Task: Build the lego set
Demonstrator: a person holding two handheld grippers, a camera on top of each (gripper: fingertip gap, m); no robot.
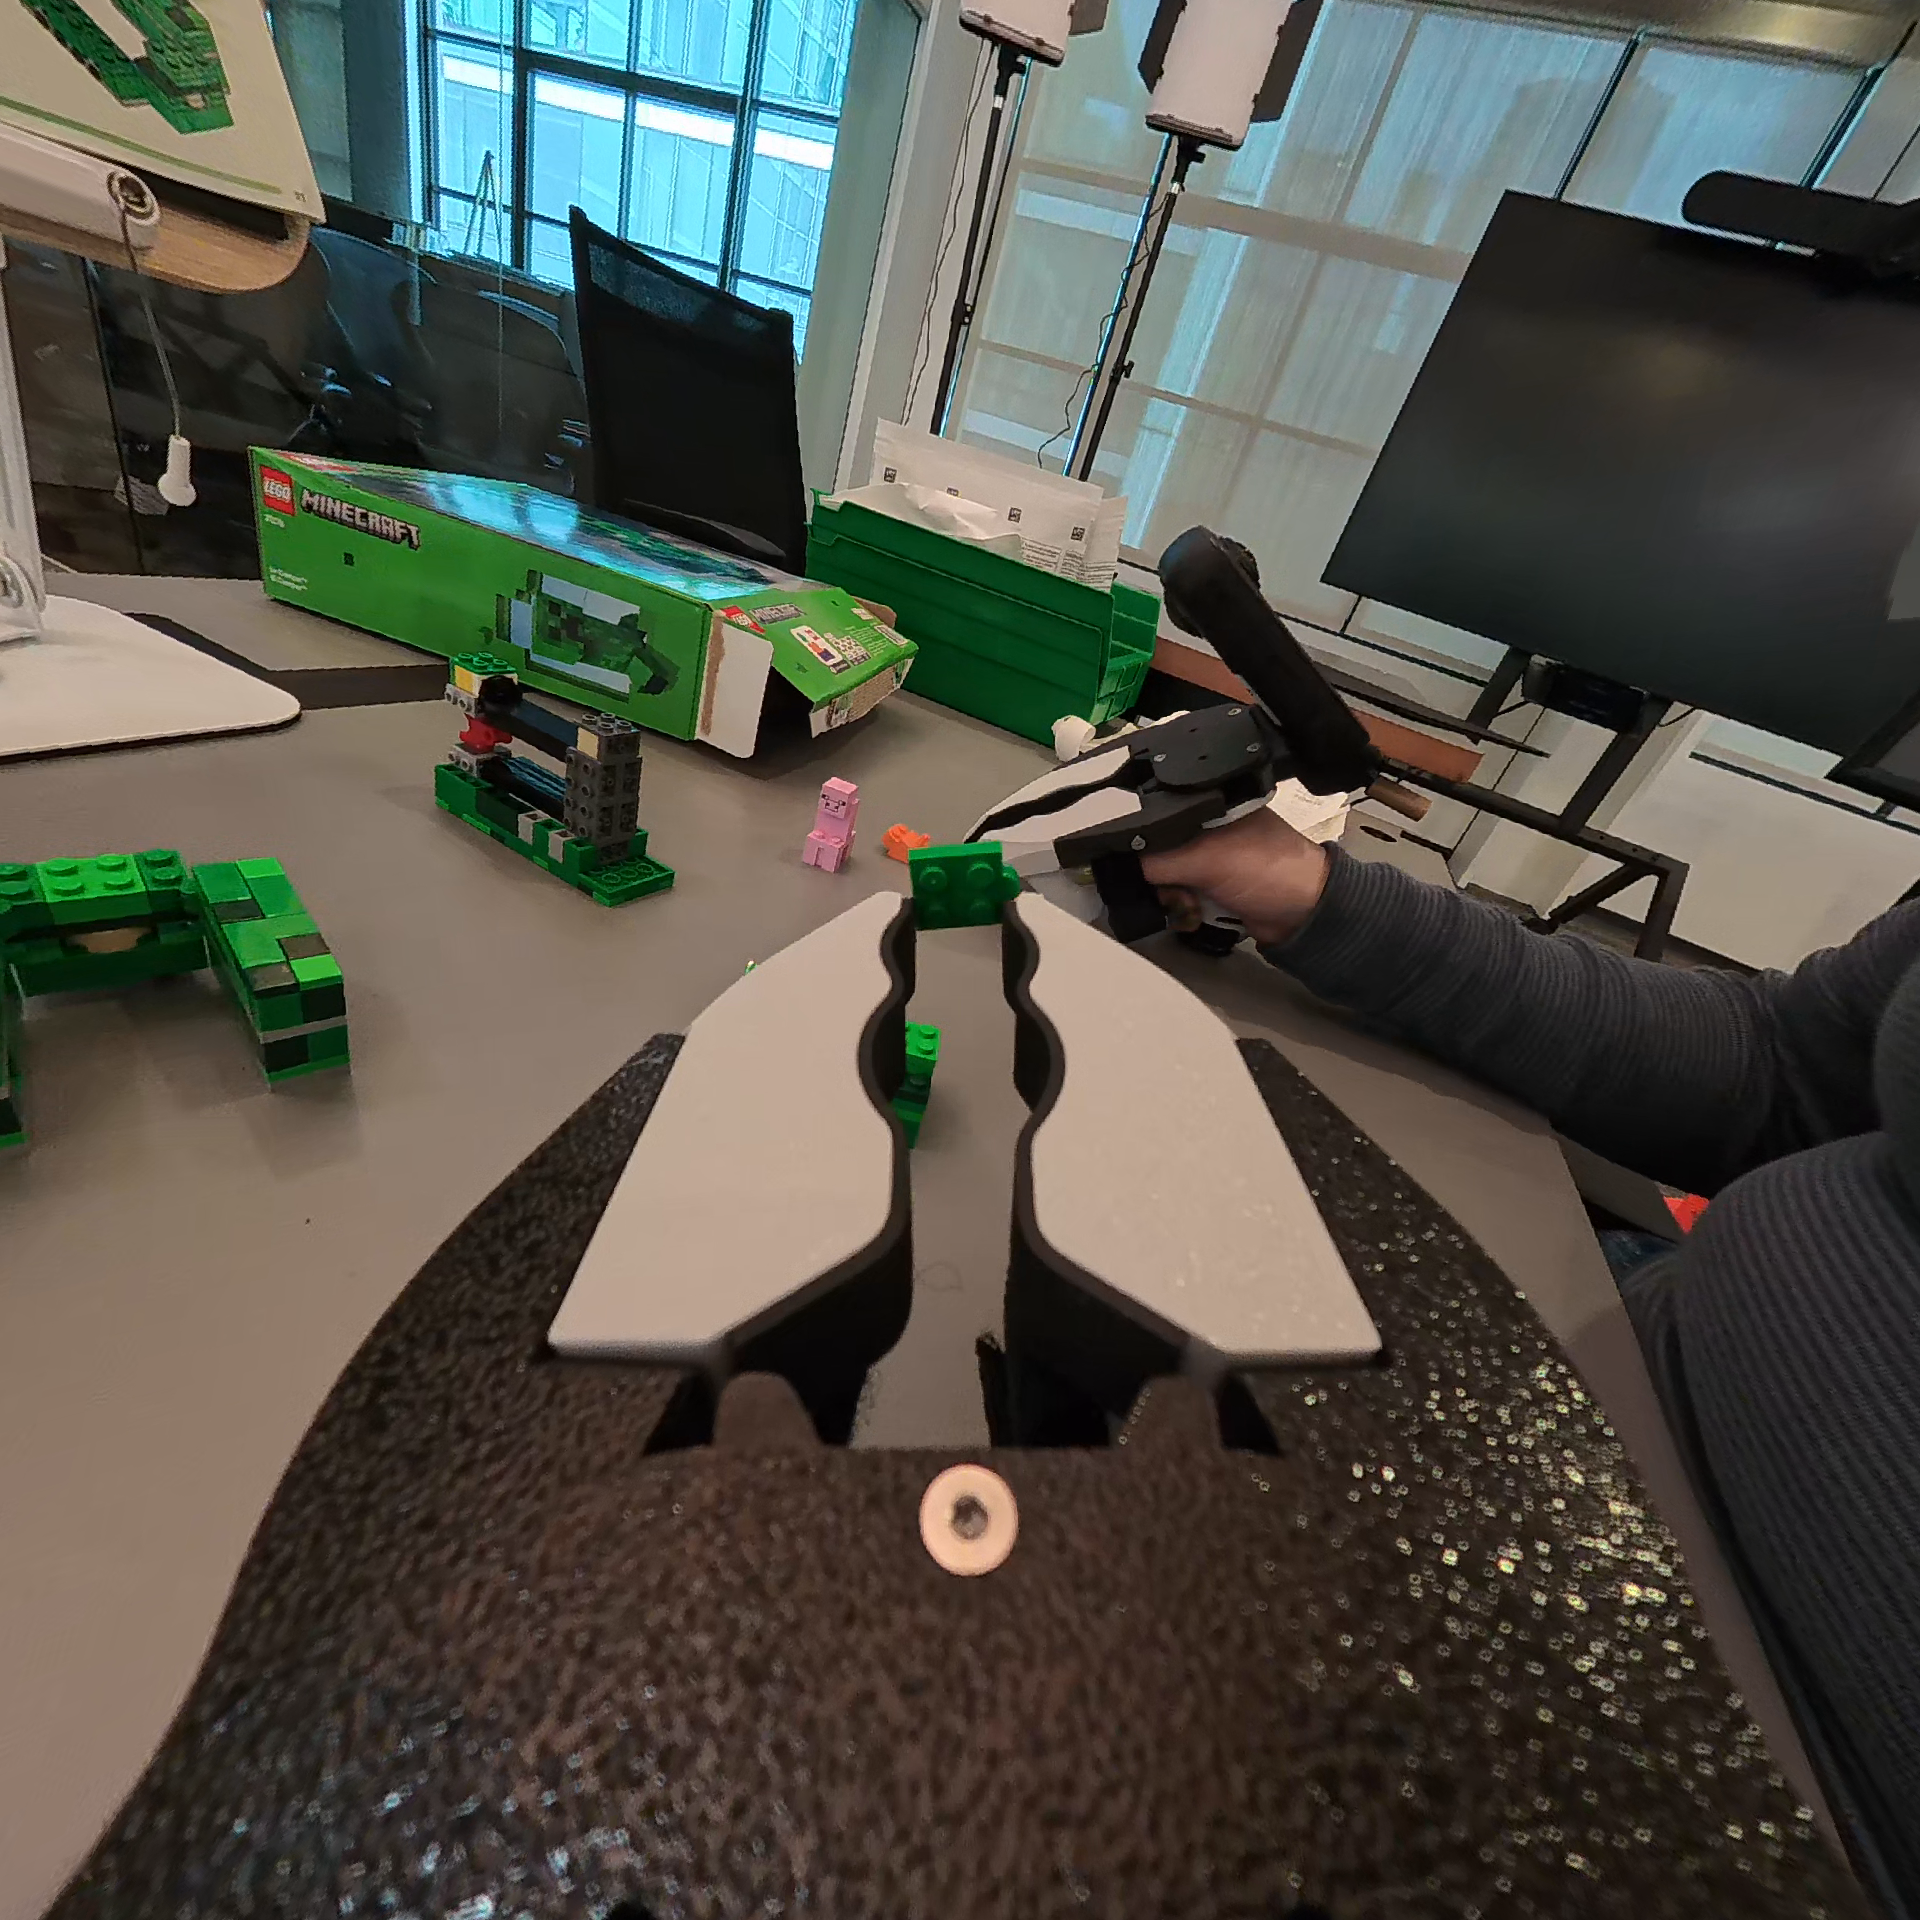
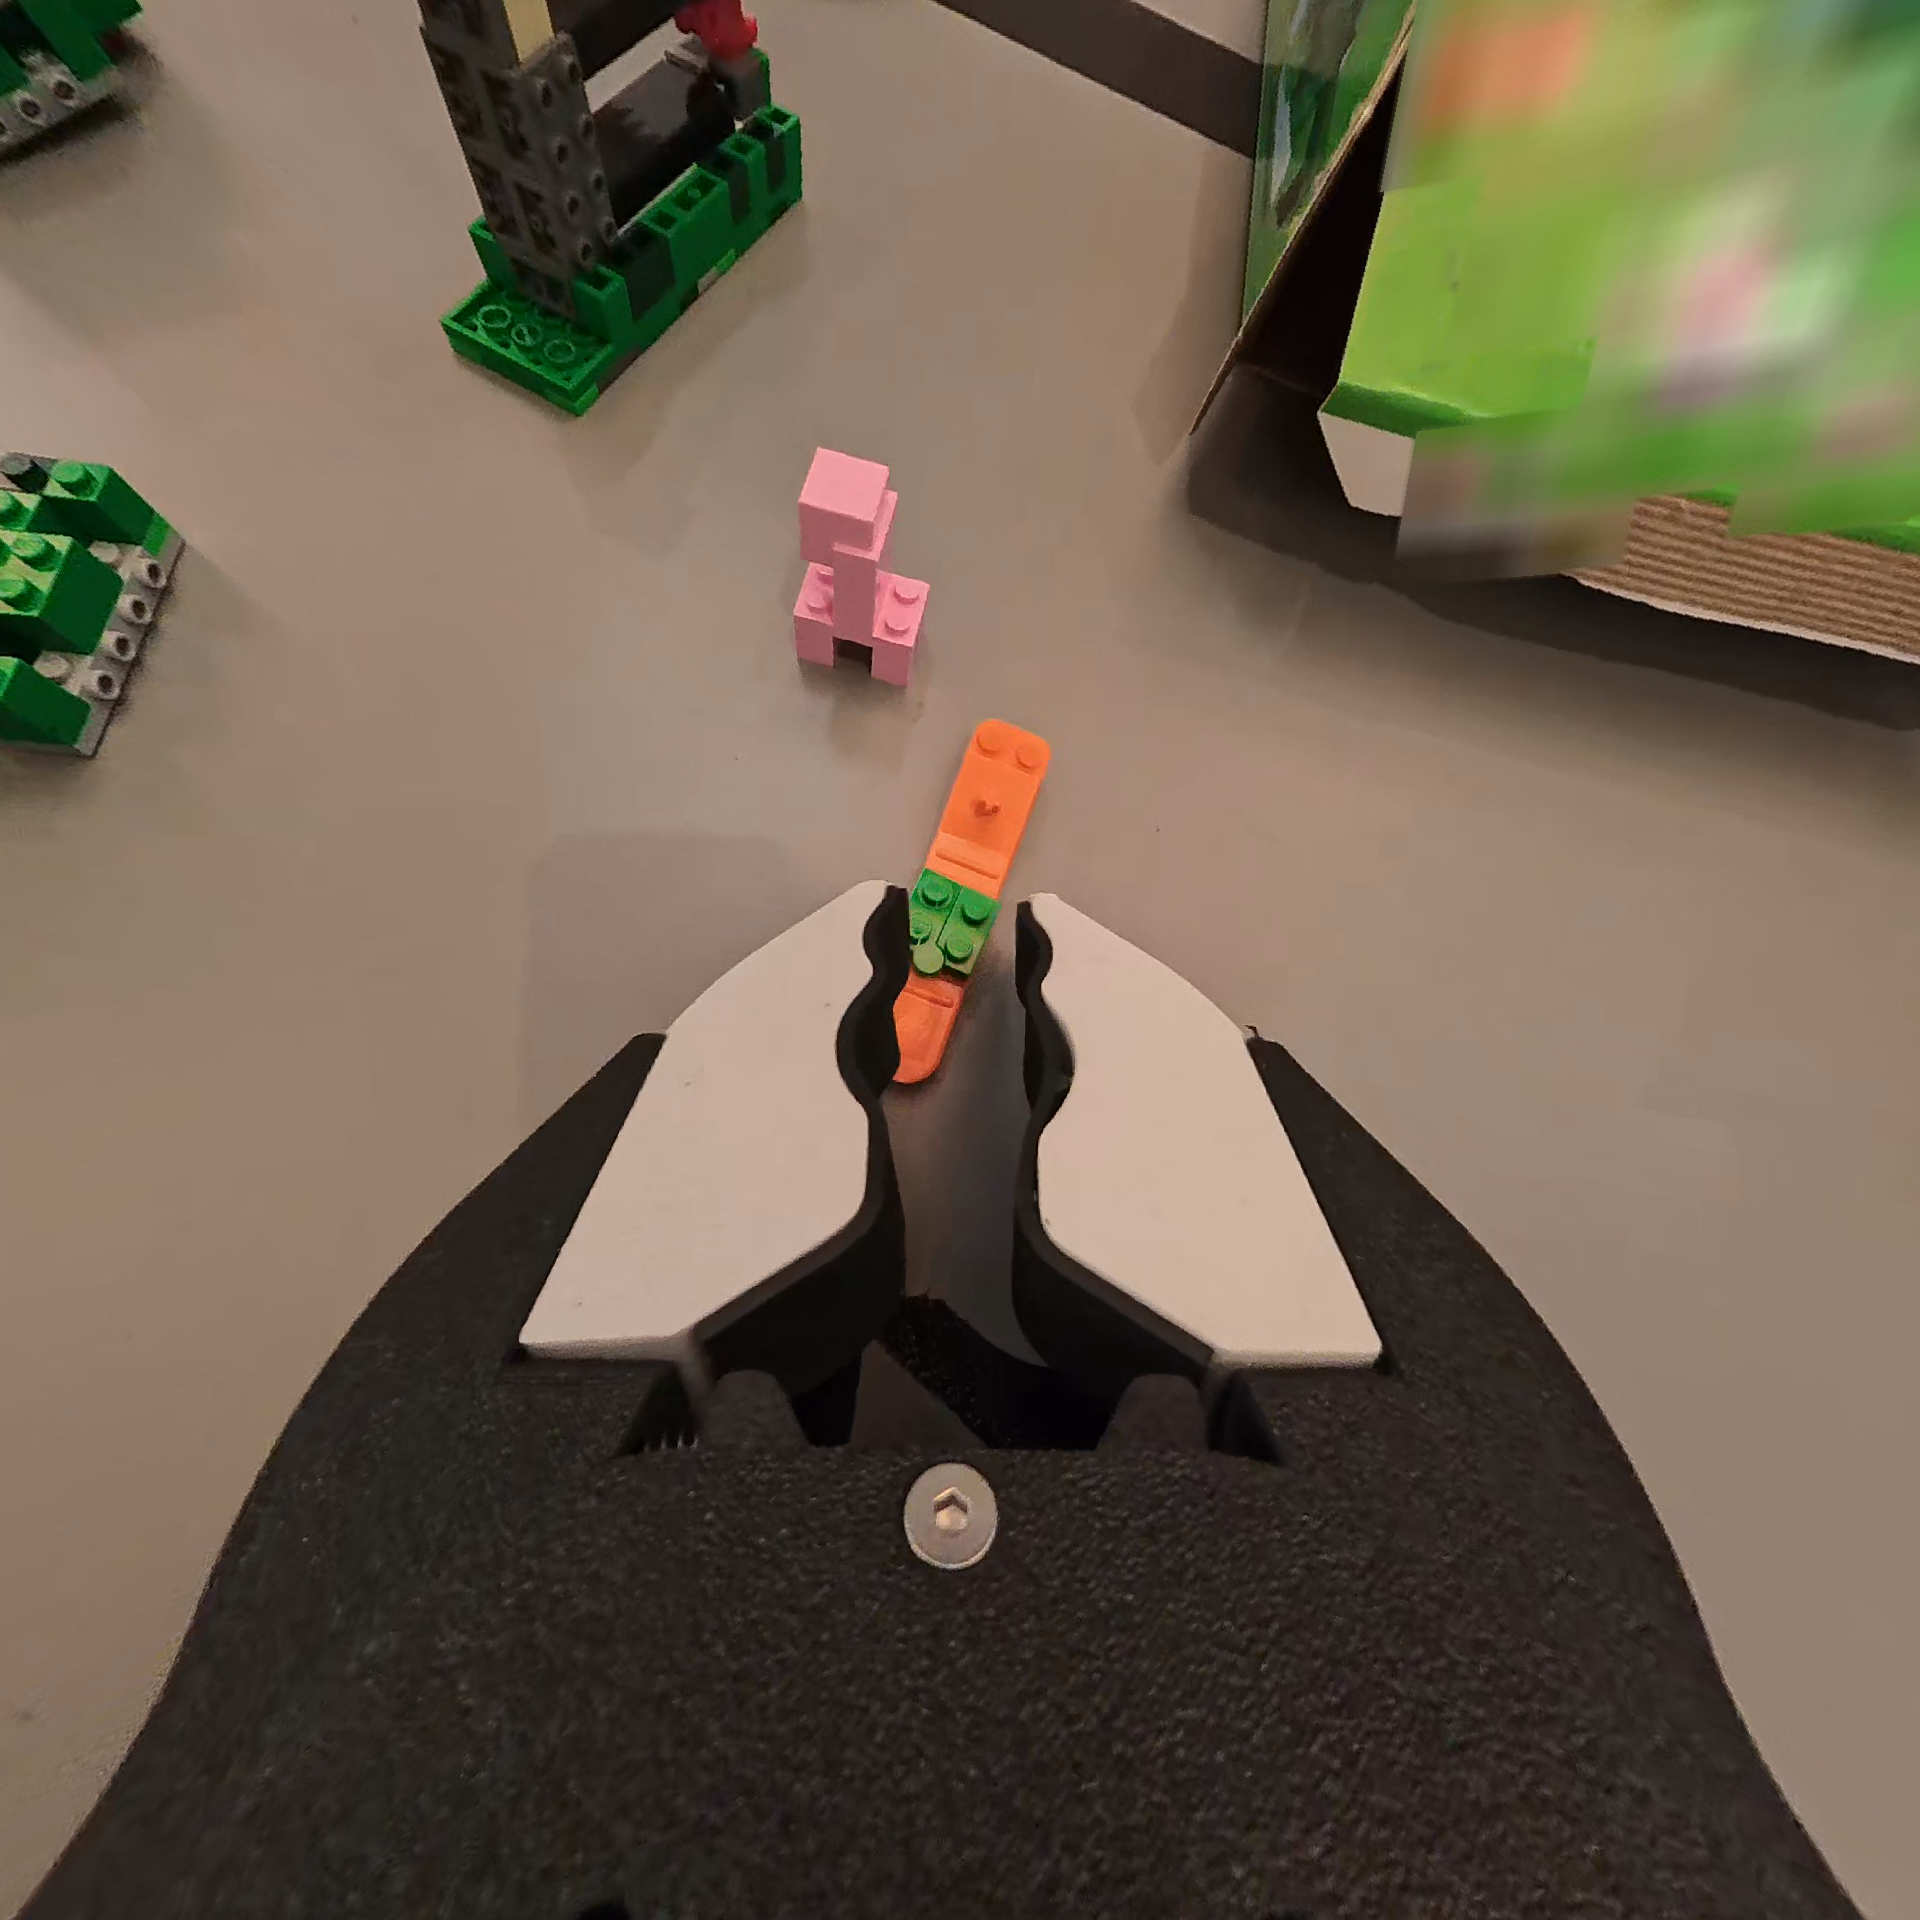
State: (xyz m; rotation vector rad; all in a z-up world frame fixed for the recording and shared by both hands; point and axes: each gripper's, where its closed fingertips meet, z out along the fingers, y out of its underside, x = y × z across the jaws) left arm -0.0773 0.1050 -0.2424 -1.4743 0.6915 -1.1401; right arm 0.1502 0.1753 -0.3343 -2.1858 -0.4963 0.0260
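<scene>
In the left wrist view my left gripper (image 1: 958,914) is shut on a small green brick (image 1: 961,881), held at its fingertips above the grey table (image 1: 468,1195). Another small green piece (image 1: 920,1075) stands on the table under the fingers. In the right wrist view my right gripper (image 2: 956,914) is open just above an orange brick separator (image 2: 992,800) that lies flat on the table. Green plates (image 2: 951,930) sit on the separator between the fingertips. The right gripper also shows in the left wrist view (image 1: 1132,805), held by a hand just beyond the green brick.
A pink pig figure (image 2: 857,571) stands beyond the separator. A grey, black and green build (image 1: 551,790) stands farther back, and a green build (image 1: 166,945) lies at the left. The opened green set box (image 1: 540,592) and green bins (image 1: 977,634) line the back. My hands' fingertips stand some 25 centimeters from each other.
</scene>
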